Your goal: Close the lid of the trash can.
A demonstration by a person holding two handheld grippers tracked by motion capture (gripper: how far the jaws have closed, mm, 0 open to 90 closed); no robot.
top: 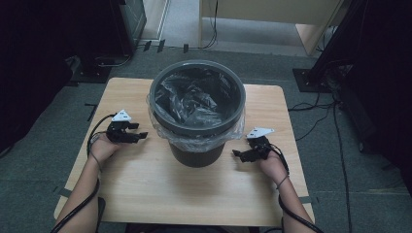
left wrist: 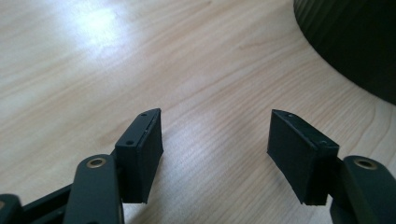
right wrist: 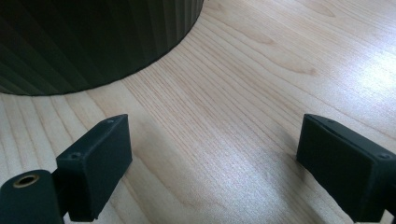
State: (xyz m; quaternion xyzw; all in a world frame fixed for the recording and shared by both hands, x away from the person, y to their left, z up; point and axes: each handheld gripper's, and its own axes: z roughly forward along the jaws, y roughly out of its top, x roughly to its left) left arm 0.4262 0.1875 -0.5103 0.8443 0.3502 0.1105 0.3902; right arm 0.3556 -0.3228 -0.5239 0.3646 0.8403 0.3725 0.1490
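Nearest me: both forearms come in over the near edge of the worktop (top: 145, 194), one either side of the bin (top: 197, 109).

Left hand-held gripper (top: 138, 135): just left of the bin, low over the wood, jaws apart, nothing between them. Right hand-held gripper (top: 237, 154): just right of the bin's base, also jaws apart and empty. Neither touches the bin.

The bin is dark grey, round and ribbed, and stands upright about mid-worktop, slightly toward the far edge. It's lined with a clear plastic bag (top: 194, 99); the bag's edge is folded over the rim and hangs down the outside as a crinkled skirt. Inside I see only crumpled liner; I can't tell if anything lies at the bottom.

View differences: the high view gives me the bin's mouth and the liner. The left gripper view has its pads (left wrist: 140, 154) spread over bare wood grain, with the bin's dark ribbed wall (left wrist: 355, 42) at the upper right. The right gripper view has wide-spread pads (right wrist: 95, 165) with the bin wall (right wrist: 88, 37) at the upper left, standing flat on the wood.

Worktop: light wood with rounded corners. Beyond the bin: grey carpet floor (top: 48, 145), loose black cables right of the bin, dark stands and equipment either side, and a pale wooden panel at the far back.
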